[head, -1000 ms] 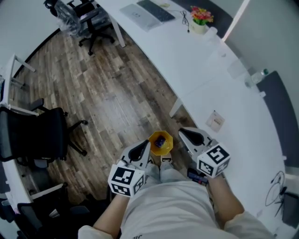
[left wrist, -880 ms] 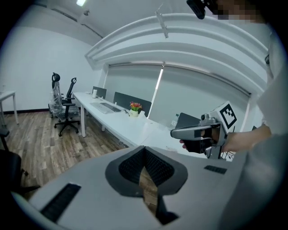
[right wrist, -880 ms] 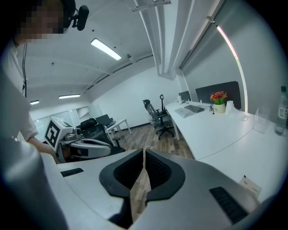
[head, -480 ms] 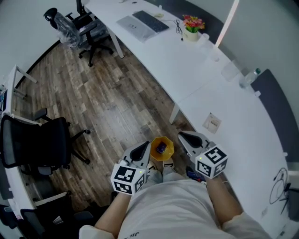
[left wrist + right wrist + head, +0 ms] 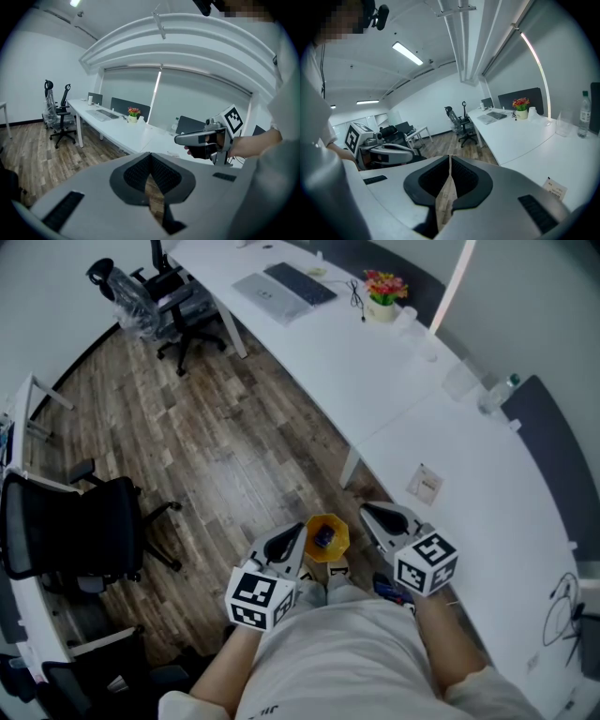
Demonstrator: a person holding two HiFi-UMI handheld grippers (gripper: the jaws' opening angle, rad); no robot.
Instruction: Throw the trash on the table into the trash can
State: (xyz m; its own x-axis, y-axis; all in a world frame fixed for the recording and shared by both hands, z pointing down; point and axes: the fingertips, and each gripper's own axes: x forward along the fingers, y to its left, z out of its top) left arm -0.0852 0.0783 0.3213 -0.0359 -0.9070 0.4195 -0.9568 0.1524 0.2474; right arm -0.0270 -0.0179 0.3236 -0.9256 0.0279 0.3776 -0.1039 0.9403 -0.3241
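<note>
Both idle over the floor. Left hand-held gripper (image 5: 296, 531) has its jaws together with nothing between them, and so does the right hand-held gripper (image 5: 368, 511). They flank the can (image 5: 325, 536), which stands on the floor between them and already has something dark inside.

The only candidate trash I can see is a small card (image 5: 427, 484) lying flat on the table (image 5: 487, 521). It sits ahead of the right gripper's tip and off to its right, near but not touching. The right hand is clearly nearer, since the left would have to cross over the can. The card's long side seems to run roughly away from the person, but it's too small to be sure.

Versus a second ago, both grippers sit in about the same spots, jaws unchanged. Only the view has shifted slightly, and the card is untouched.
</note>
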